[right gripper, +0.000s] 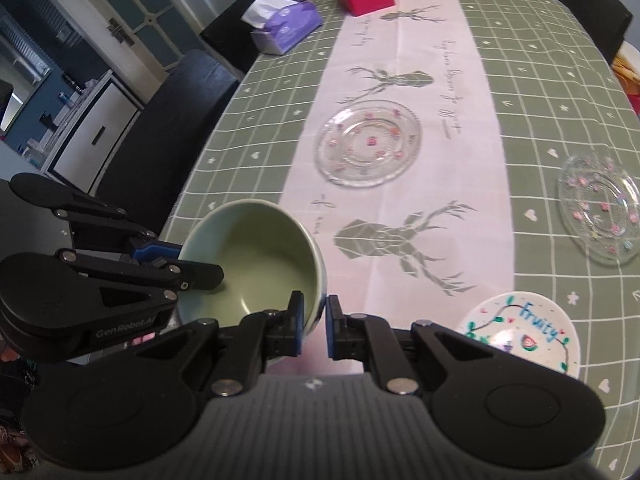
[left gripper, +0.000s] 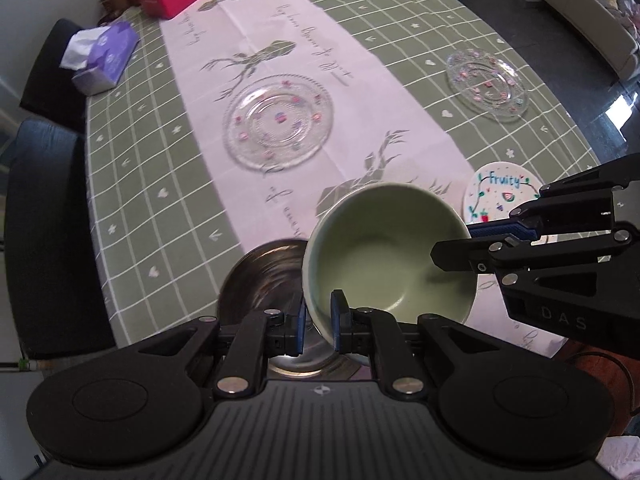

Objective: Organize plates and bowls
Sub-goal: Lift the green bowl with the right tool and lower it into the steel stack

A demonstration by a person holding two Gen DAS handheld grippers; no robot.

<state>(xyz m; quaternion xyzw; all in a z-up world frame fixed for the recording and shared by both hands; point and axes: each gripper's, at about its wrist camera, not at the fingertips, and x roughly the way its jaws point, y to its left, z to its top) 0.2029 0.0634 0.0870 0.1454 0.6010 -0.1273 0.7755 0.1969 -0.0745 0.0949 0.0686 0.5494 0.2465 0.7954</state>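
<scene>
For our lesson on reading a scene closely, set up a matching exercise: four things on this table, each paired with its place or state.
Things:
1. green bowl
2. steel bowl
3. white "Fruity" plate
4. purple tissue box

Descriptions:
A. near the table's far left edge
B. painted with lettering
C. gripped at its rim by both grippers
D. on the table, partly hidden behind the green bowl

Pairs: 1-C, 2-D, 3-B, 4-A

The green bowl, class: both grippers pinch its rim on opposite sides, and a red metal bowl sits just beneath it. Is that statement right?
One detail is wrong. The left gripper and right gripper do pinch the green bowl on opposite sides, but the left wrist view shows the metal bowl beneath it is silver, not red.
</scene>
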